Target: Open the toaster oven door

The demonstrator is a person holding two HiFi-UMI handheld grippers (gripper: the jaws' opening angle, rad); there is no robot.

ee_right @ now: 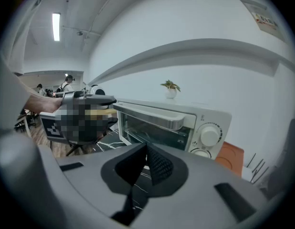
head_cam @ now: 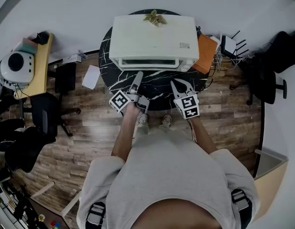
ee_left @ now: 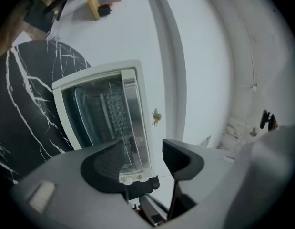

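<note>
A white toaster oven [head_cam: 154, 35] stands on a round black marble table [head_cam: 159, 82], its glass door [ee_right: 154, 130] shut and its handle [ee_right: 159, 118] running along the door's top. My left gripper [head_cam: 138, 75] is turned on its side just in front of the door, open with nothing between its pads. In the left gripper view the oven [ee_left: 97, 111] looks rotated, and the handle [ee_left: 137, 123] lines up with the gap of the left gripper [ee_left: 145, 149]. My right gripper [head_cam: 182, 86] hovers over the table's front right, below the knobs [ee_right: 209, 135]. In its own view the right gripper [ee_right: 147, 149] is shut and empty.
A small potted plant [head_cam: 155, 17] sits on the oven's back edge. An orange board [head_cam: 206, 53] and a white router [head_cam: 228, 44] lie to the oven's right. Black office chairs [head_cam: 42, 113] and a wooden desk [head_cam: 40, 66] stand left, and another chair [head_cam: 269, 75] right.
</note>
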